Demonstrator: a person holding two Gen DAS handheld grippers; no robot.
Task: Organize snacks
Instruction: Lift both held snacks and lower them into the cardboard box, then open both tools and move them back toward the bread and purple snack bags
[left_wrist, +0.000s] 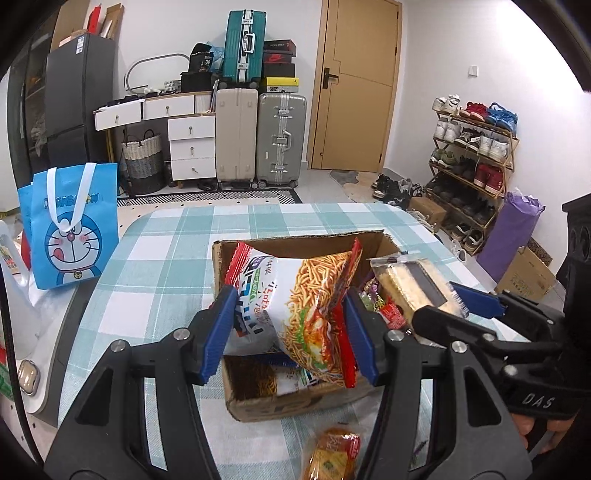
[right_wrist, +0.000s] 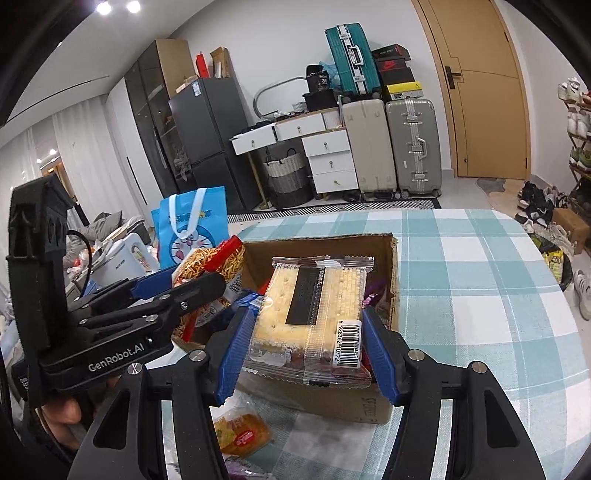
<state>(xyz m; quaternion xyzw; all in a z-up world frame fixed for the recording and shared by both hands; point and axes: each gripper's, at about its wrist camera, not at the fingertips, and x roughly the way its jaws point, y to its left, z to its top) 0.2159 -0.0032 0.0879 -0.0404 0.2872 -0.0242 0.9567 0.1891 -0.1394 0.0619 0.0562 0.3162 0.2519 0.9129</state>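
Note:
A cardboard box (left_wrist: 295, 400) (right_wrist: 332, 245) stands on the checked table and holds several snacks. My left gripper (left_wrist: 290, 332) is shut on a red and white noodle snack bag (left_wrist: 303, 306), held over the box's left part; the bag also shows in the right wrist view (right_wrist: 212, 264). My right gripper (right_wrist: 308, 343) is shut on a clear-wrapped pale cake pack (right_wrist: 314, 306), held over the box's right part; it also shows in the left wrist view (left_wrist: 410, 284). An orange pastry packet (left_wrist: 332, 456) (right_wrist: 242, 430) lies on the table in front of the box.
The checked tablecloth (left_wrist: 155, 258) (right_wrist: 480, 280) covers the table. A blue Doraemon bag (left_wrist: 72, 225) (right_wrist: 194, 225) stands off the table's left side. Suitcases (left_wrist: 258, 138), drawers, a fridge, a door and a shoe rack (left_wrist: 476, 162) are behind.

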